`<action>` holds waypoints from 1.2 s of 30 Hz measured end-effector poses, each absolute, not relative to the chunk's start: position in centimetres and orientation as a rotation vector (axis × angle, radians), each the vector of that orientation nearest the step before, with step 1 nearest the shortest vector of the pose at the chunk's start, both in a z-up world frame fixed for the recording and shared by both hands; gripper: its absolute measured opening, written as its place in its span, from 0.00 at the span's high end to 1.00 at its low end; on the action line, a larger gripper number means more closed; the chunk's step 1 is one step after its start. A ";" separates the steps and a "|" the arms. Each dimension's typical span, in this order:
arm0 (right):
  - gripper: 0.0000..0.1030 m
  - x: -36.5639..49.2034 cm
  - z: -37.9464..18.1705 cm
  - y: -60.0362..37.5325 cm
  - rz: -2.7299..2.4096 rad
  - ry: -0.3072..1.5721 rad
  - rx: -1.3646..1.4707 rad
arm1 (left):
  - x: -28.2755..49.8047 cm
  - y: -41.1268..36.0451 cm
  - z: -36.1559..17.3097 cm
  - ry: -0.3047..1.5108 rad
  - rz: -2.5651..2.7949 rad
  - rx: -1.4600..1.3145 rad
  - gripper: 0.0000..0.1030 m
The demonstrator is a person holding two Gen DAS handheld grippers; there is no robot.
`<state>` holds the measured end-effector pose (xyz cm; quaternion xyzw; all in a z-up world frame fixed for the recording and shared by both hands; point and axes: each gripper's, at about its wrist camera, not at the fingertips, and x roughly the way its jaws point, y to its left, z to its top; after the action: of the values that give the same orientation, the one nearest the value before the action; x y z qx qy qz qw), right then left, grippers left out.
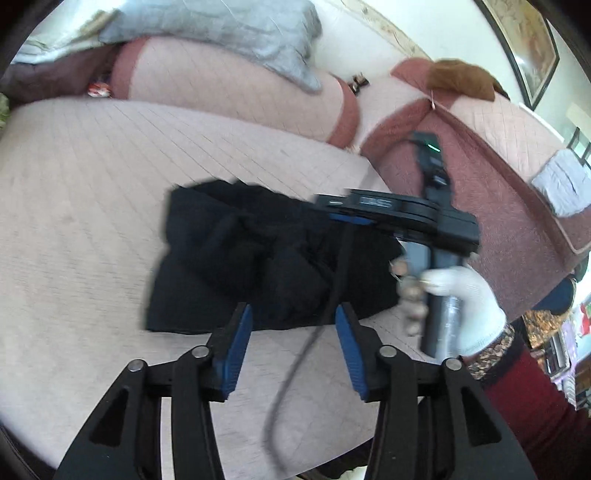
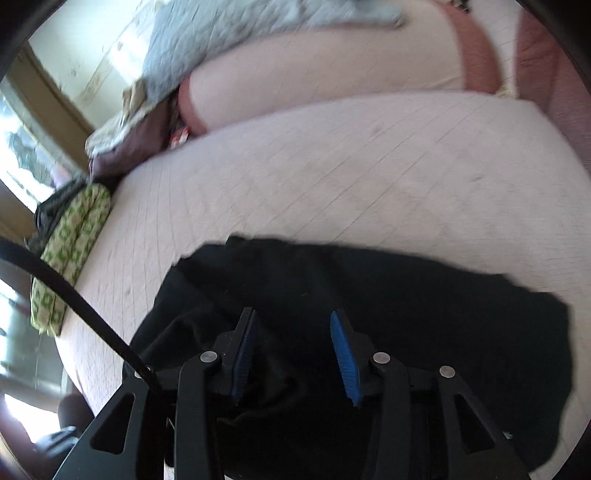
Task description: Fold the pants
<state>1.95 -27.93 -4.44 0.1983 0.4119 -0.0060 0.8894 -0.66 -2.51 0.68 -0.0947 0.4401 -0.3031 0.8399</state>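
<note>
Left wrist view: the black pants [image 1: 266, 254] lie as a compact, rumpled bundle on the pale quilted sofa seat [image 1: 92, 206], just ahead of the left gripper [image 1: 293, 350], whose blue-padded jaws stand apart with nothing between them. The bundle's near edge sits just beyond the fingertips, apart from them. To the right of the pants and above their right end, the right gripper [image 1: 402, 218] is held in a white-gloved right hand [image 1: 461, 306]; a black cable [image 1: 332, 288] trails across the cloth in front of the left jaws.

Right wrist view: the pants [image 2: 388, 314] fill the lower field, directly beneath and ahead of the right gripper [image 2: 293, 354]. Its jaws are likewise spread and empty, hovering over the dark fabric; contact cannot be confirmed.

Step in hand, as judged: the garment appears already gathered into several layers, yet its surface is bunched, so the fold looks partly made and neither gripper has hold of an edge. The next move probably calls for each gripper to find a free edge of the bundle, close on it, then draw the cloth flat or lay it over itself; black folds on black make edges hard to distinguish.

Outward: a grey blanket [image 1: 236, 33] drapes the backrest beyond the pants, and a green patterned cushion [image 2: 70, 258] lies far left of the right gripper.
</note>
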 end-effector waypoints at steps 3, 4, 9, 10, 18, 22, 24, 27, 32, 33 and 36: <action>0.56 0.3 -2.0 -27.0 0.075 0.773 0.486 | 0.6 0.1 0.7 0.902 -0.524 -0.217 0.46; 0.56 -0.1 -1.7 -26.5 0.123 0.760 0.512 | 1.5 1.1 0.1 0.922 -0.468 -0.238 0.46; 0.56 -0.2 -4.3 -22.6 0.313 0.848 0.622 | 3.4 2.6 -2.1 0.973 -0.363 -0.268 0.46; 0.56 -0.3 -5.3 -22.2 0.289 0.878 0.603 | 3.8 2.6 -2.6 0.982 -0.356 -0.252 0.46; 0.60 -2.2 -4.8 -22.4 0.086 0.937 0.409 | 5.0 2.0 -4.4 0.980 -0.371 -0.224 0.46; 0.45 1.4 -1.4 -20.9 0.170 0.900 0.347 | 6.3 1.7 -5.4 0.971 -0.364 -0.236 0.40; 0.41 4.8 -0.9 -18.9 0.218 0.924 0.306 | 6.9 1.0 -6.6 1.010 -0.389 -0.255 0.40; 0.41 10.5 -2.6 -15.9 0.286 1.029 0.293 | 6.4 -0.3 -7.8 1.034 -0.423 -0.231 0.69; 0.67 16.3 -7.3 -11.4 0.215 1.223 0.079 | 5.8 0.2 -7.5 1.018 -0.424 -0.242 0.85; 0.79 17.0 -8.0 -10.7 0.182 1.259 0.030 | 5.8 0.5 -7.5 1.024 -0.431 -0.258 0.86; 0.90 17.2 -7.2 -9.6 0.182 1.238 0.022 | 5.8 1.9 -7.4 1.030 -0.441 -0.302 0.87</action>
<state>17.20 -9.61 -7.23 0.0104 0.5792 0.0850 0.8107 5.78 1.85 -7.35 -0.1426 0.4866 -0.2082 0.8364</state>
